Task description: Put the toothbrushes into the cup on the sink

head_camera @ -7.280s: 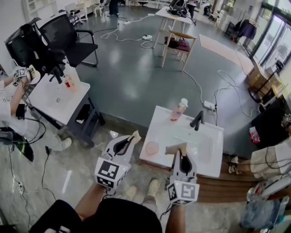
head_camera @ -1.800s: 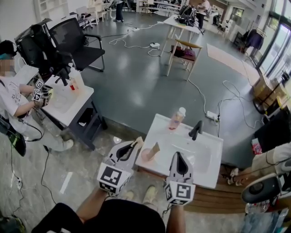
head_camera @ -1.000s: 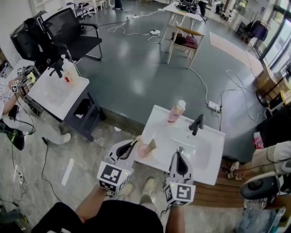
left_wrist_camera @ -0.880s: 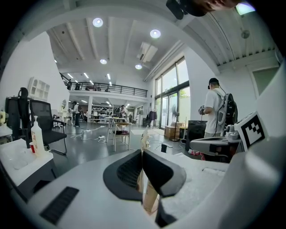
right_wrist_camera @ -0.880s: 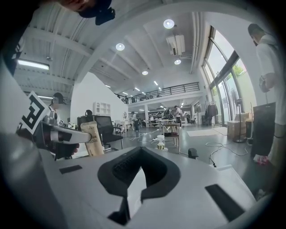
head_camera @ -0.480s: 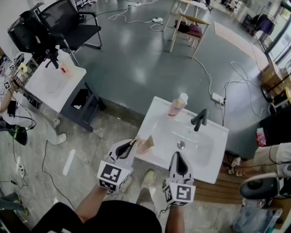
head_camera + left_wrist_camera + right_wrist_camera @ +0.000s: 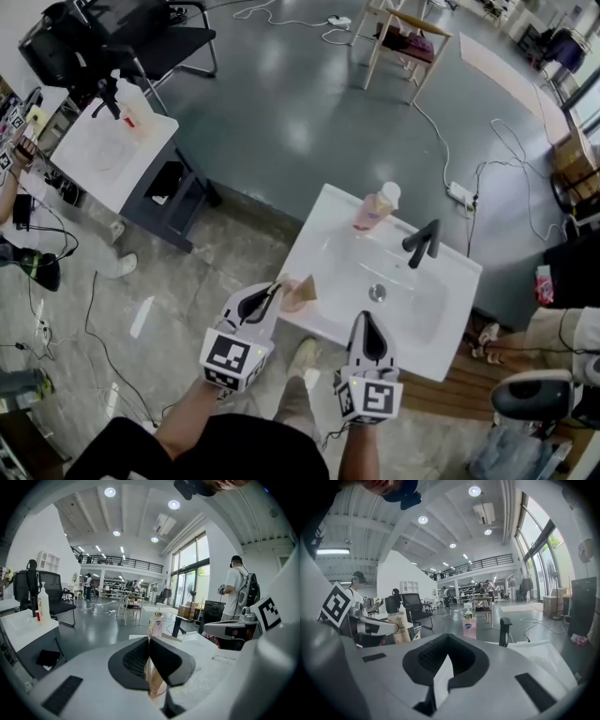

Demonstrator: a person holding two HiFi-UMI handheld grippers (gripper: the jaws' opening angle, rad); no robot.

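First toothbrush [image 7: 308, 287] now out of our right gripper [image 7: 365, 322], standing in cup [image 7: 292, 302]; jaws closed, empty. Our left gripper [image 7: 275, 291] pinches second toothbrush [image 7: 153, 682].

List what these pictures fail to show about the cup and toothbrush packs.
Cup inside: head view, covered by the left tool and the standing pack.
Held pack: left gripper view, only a sliver shows between the shut jaws.
Soap bottle label: right gripper view, too small.

Bright, even light all round: ceiling lights [image 7: 110, 491] glowing, tall windows [image 7: 190, 573] washed pale. Glossy floor [image 7: 281, 122] throws soft glare, the white sink [image 7: 328, 262] gleams. Gripper views bulge hard — corners black, foreground soft.
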